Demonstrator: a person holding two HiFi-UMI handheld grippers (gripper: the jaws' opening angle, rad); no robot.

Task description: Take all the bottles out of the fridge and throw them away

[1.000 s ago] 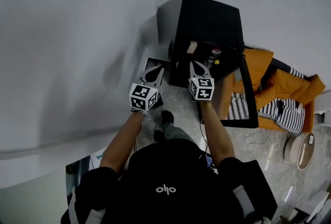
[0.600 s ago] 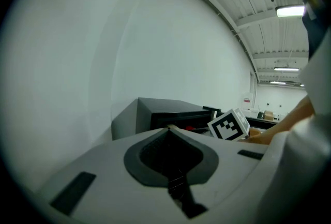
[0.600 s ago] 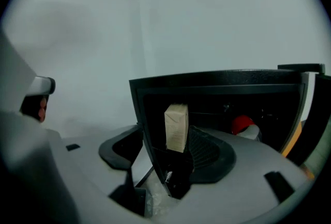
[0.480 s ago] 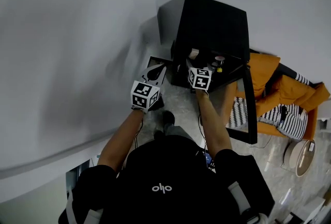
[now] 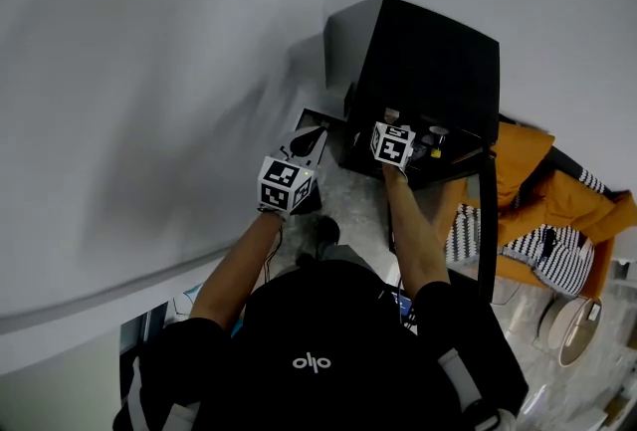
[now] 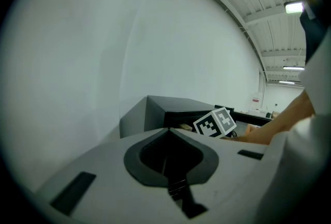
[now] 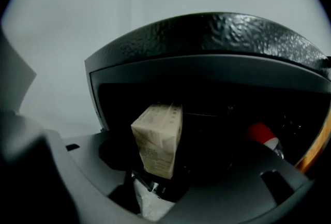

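Right gripper [image 5: 390,130] has moved up to the mouth of the open fridge [image 5: 428,51] and its tongs have just spread wide. Nothing is clamped, though a beige carton [image 7: 158,137] stands in line with the gap. The red-capped bottle [image 7: 262,136] is on the shelf inside, at 3 o'clock of the carton. Left gripper [image 5: 309,142] hangs outside at 8 o'clock of the fridge, tongs together and empty. A pick appears to be starting, and the reach probably needs to veer right, past the carton.

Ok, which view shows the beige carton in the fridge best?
The right gripper view: the beige carton stands large inside the open fridge. The head view shows only a tan speck; the left gripper view, at most a sliver.
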